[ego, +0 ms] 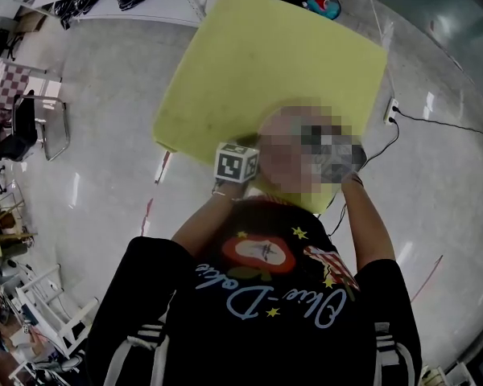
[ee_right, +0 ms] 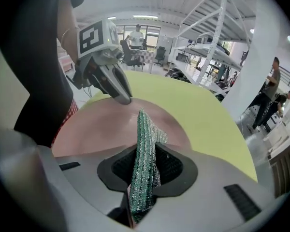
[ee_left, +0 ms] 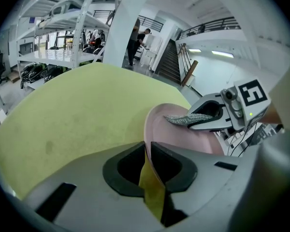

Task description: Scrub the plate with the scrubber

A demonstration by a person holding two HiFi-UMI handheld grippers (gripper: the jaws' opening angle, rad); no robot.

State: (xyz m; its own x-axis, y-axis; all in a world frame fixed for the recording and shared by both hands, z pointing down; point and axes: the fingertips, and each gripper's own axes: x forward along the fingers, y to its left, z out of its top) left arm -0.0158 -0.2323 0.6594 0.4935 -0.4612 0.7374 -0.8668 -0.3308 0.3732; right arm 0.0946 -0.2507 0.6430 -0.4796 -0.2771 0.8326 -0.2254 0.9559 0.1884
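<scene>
A pink plate (ee_left: 183,135) is tilted up over the yellow-green table (ee_left: 77,115). My left gripper (ee_left: 148,146) is shut on its near rim. In the right gripper view the same plate (ee_right: 96,129) fills the middle, with the left gripper (ee_right: 122,96) clamped on its far edge. My right gripper (ee_right: 145,151) is shut on a green and silver mesh scrubber (ee_right: 145,134), which stands upright over the plate's face. From the left gripper view the scrubber (ee_left: 186,119) lies against the plate's upper rim. In the head view a mosaic patch hides the plate; the left gripper's marker cube (ego: 237,162) shows.
The square table (ego: 249,63) stands on a pale glossy floor. A black cable (ego: 435,123) runs to a socket strip (ego: 391,111) at the table's right. White racks (ee_left: 63,37) and standing people (ee_left: 135,40) are in the background. A chair (ego: 52,127) stands at the left.
</scene>
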